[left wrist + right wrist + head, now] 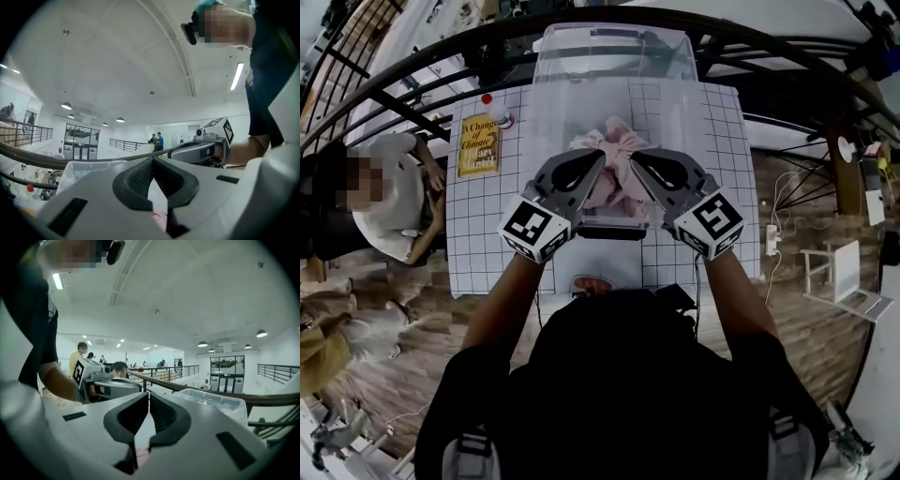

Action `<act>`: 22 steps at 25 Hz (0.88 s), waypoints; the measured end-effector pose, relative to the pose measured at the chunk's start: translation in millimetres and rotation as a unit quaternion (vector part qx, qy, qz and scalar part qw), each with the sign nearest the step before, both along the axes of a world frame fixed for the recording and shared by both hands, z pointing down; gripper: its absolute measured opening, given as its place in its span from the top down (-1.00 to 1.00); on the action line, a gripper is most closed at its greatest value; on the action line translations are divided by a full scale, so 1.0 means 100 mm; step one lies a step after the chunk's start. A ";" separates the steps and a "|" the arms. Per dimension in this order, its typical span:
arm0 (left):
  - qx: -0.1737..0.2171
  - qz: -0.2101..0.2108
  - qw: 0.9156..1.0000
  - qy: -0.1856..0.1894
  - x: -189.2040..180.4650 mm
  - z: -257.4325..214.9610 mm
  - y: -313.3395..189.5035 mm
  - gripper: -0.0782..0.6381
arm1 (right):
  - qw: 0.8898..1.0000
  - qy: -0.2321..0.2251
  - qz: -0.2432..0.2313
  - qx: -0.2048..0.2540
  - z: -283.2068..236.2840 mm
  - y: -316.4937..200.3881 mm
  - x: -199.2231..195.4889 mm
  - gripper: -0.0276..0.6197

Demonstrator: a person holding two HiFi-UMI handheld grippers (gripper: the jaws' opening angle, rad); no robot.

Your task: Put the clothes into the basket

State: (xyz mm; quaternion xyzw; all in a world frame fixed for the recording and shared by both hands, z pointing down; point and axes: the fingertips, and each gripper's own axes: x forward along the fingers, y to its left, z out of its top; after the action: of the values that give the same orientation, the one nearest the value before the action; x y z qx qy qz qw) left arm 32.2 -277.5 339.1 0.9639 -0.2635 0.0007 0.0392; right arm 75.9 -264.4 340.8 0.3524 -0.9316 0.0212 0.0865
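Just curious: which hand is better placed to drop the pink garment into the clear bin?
Neither: left gripper and right gripper both grip the pink garment, equally close to the clear bin.

Pink garment: soft cloth, matt, creased and bunched. Basket: clear plastic, smooth, with a faint sheen on the walls. Desk: white matt covering printed with a thin dark grid. Book: yellow paper cover, slightly glossy. Left gripper and right gripper: smooth grey matt plastic shells; jaws lined with black ribbed pads, rubbery in look. Floor: pale brown wood planks, grain visible. Railing: dark metal, smooth.
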 end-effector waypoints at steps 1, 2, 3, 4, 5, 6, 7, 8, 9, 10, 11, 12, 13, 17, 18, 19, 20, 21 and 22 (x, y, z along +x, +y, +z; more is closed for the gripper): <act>0.002 0.004 1.000 -0.001 0.00 -0.02 0.09 0.77 | 1.000 -0.014 0.003 0.005 -0.06 0.08 -0.01 0.85; 0.003 0.007 1.000 -0.002 0.00 -0.04 0.17 0.77 | 1.000 -0.026 0.006 0.009 -0.13 0.17 -0.02 0.86; 0.002 0.011 1.000 -0.003 -0.01 -0.05 0.24 0.77 | 0.999 -0.034 0.009 0.012 -0.19 0.24 -0.03 0.86; 0.000 0.015 1.000 -0.002 -0.02 -0.06 0.31 0.77 | 0.999 -0.038 0.011 0.015 -0.23 0.31 -0.05 0.86; -0.003 0.018 1.000 -0.002 -0.03 -0.06 0.38 0.77 | 0.999 -0.041 0.011 0.016 -0.25 0.37 -0.06 0.86; -0.004 0.020 1.000 -0.002 -0.05 -0.07 0.44 0.77 | 0.999 -0.042 0.010 0.015 -0.26 0.43 -0.08 0.86; -0.005 0.021 1.000 -0.003 -0.07 -0.07 0.50 0.77 | 0.999 -0.042 0.008 0.015 -0.26 0.48 -0.10 0.86; -0.005 0.023 1.000 -0.005 -0.09 -0.07 0.56 0.77 | 0.999 -0.040 0.007 0.015 -0.25 0.54 -0.11 0.86; -0.004 0.024 1.000 -0.008 -0.10 -0.07 0.62 0.77 | 0.999 -0.040 0.008 0.015 -0.24 0.60 -0.13 0.86; -0.003 0.025 1.000 -0.010 -0.11 -0.06 0.67 0.77 | 0.999 -0.042 0.011 0.016 -0.23 0.65 -0.13 0.86; -0.001 0.025 1.000 -0.010 -0.12 -0.05 0.71 0.77 | 0.999 -0.046 0.015 0.016 -0.22 0.70 -0.14 0.86; 0.000 0.024 1.000 -0.009 -0.12 -0.04 0.76 0.77 | 0.999 -0.048 0.019 0.016 -0.21 0.75 -0.14 0.86; 0.000 0.022 1.000 -0.008 -0.14 -0.03 0.81 0.77 | 0.998 -0.048 0.023 0.016 -0.19 0.79 -0.16 0.86; 0.003 0.010 1.000 -0.009 -0.21 0.01 0.93 0.77 | 0.998 -0.053 0.037 0.019 -0.12 0.94 -0.21 0.86; 0.005 0.006 1.000 -0.010 -0.22 0.01 0.95 0.77 | 0.997 -0.060 0.038 0.027 -0.11 0.96 -0.20 0.86; 0.008 0.004 1.000 -0.010 -0.23 0.02 0.97 0.77 | 0.996 -0.067 0.038 0.037 -0.11 0.99 -0.19 0.86; 0.012 0.003 1.000 -0.010 -0.23 0.02 0.99 0.77 | 0.996 -0.069 0.039 0.040 -0.09 1.02 -0.18 0.86; 0.014 0.002 1.000 -0.012 -0.24 0.03 1.02 0.77 | 0.996 -0.069 0.043 0.035 -0.05 1.05 -0.16 0.86; 0.015 0.002 1.000 -0.014 -0.24 0.05 1.05 0.77 | 0.996 -0.068 0.047 0.029 -0.02 1.07 -0.15 0.86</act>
State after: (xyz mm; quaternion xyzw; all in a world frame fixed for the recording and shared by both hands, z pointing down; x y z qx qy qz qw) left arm 7.8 -172.9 343.6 0.9647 -0.2623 0.0100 0.0206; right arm 61.0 -156.9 339.2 0.3959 -0.9179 0.0222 0.0118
